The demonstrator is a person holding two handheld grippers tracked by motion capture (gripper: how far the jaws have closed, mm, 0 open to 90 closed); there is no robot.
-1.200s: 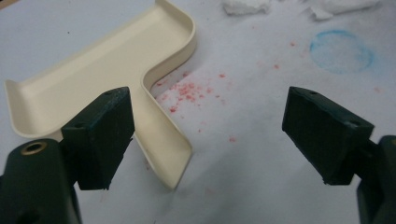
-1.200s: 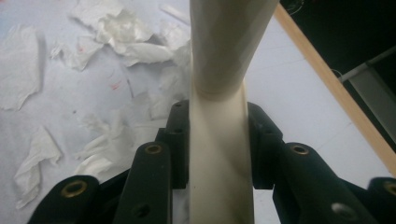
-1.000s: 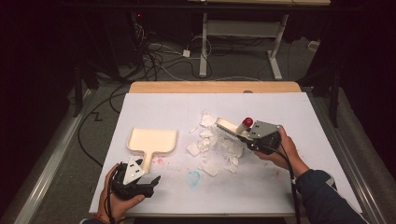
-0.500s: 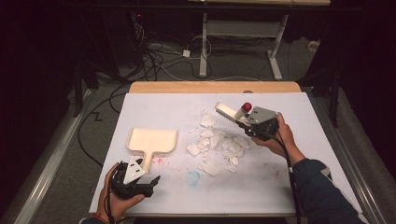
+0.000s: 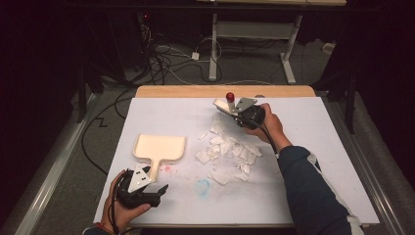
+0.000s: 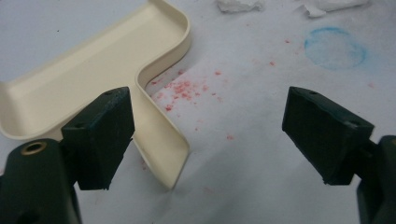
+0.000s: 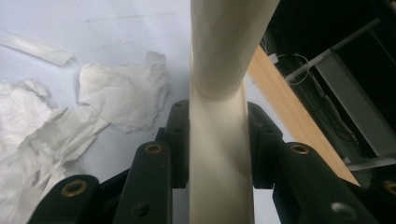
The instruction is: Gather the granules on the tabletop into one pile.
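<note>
White-covered table in a dark room, one dustpan, one brush, one heap of paper scraps.

The white sheet (image 5: 313,127) over the wooden table (image 5: 195,91) bore red specks (image 6: 187,88) and a blue ring (image 6: 335,46); cables crossed the grey floor in the upper frame. One cream plastic dustpan (image 5: 160,149) lay left of centre, beside the left gripper (image 5: 155,193), whose jaws stood wide apart on nothing. One heap of torn white paper scraps (image 5: 229,149) lay at centre. Above it, the right gripper (image 5: 235,113) clamped the cream handle of one brush (image 7: 219,93).
</note>
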